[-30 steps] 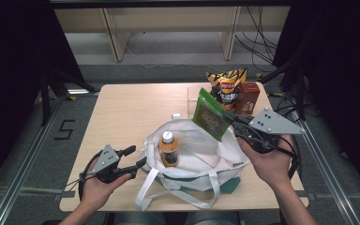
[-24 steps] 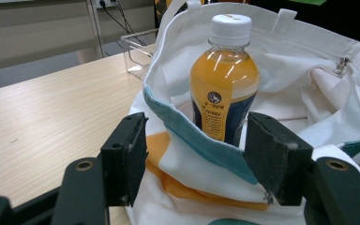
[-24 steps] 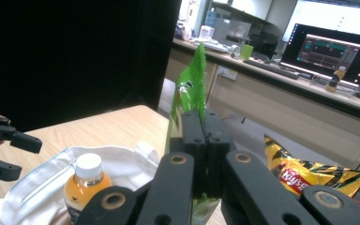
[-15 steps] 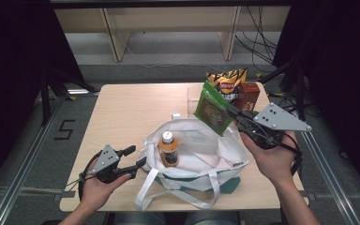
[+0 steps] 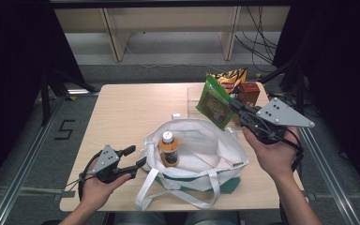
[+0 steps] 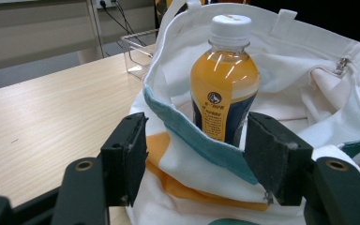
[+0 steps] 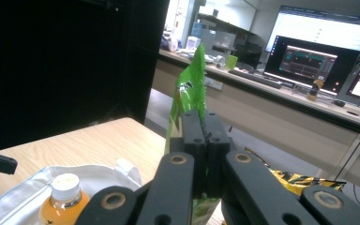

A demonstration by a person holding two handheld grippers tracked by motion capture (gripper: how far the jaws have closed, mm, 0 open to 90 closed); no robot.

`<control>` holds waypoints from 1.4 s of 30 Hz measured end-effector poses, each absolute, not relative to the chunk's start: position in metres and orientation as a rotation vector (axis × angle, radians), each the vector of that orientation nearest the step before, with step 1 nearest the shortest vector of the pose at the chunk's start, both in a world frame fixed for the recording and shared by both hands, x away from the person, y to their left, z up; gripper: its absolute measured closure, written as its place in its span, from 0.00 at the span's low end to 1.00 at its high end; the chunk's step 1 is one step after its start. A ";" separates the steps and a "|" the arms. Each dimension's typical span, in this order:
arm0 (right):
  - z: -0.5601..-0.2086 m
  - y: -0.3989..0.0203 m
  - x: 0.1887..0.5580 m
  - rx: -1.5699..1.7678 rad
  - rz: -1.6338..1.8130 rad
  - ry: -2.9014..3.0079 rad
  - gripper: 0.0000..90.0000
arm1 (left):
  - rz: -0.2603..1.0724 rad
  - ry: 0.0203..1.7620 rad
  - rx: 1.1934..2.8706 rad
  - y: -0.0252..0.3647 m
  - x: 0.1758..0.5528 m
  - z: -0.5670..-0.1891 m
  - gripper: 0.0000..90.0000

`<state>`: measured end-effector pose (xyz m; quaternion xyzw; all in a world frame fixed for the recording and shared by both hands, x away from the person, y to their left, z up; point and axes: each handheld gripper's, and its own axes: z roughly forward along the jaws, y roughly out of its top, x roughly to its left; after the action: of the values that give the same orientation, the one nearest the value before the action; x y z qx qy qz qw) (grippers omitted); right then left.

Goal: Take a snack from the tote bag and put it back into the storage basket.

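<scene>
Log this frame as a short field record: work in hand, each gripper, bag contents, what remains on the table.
work: packing a white tote bag
right gripper: shut on green snack packet, held above the bag
left gripper: open, jaws astride the bag's rim
in bag: orange juice bottle, upright
on table: yellow chip bag, brown box, clear tray

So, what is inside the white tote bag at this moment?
Inside the white tote bag stands one bottle of orange drink, upright, with a white cap. The rest looks like bare white lining, but the bag's walls cover its bottom, so anything lying there cannot be seen.
</scene>
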<state>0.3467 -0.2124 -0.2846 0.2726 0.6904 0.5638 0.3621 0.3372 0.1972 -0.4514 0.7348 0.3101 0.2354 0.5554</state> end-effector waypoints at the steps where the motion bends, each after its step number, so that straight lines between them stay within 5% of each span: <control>1: -0.285 -0.212 0.347 0.705 1.454 1.777 1.00 | 0.555 0.733 1.735 0.197 0.337 -0.451 0.43; 42: -0.280 -0.220 0.393 0.760 1.428 1.702 1.00 | 0.560 0.738 1.735 0.199 0.337 -0.451 0.43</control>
<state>0.3926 -0.2196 -0.2799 0.2986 0.6687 0.5607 0.3864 0.3372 0.1988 -0.4510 0.7344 0.3122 0.2370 0.5541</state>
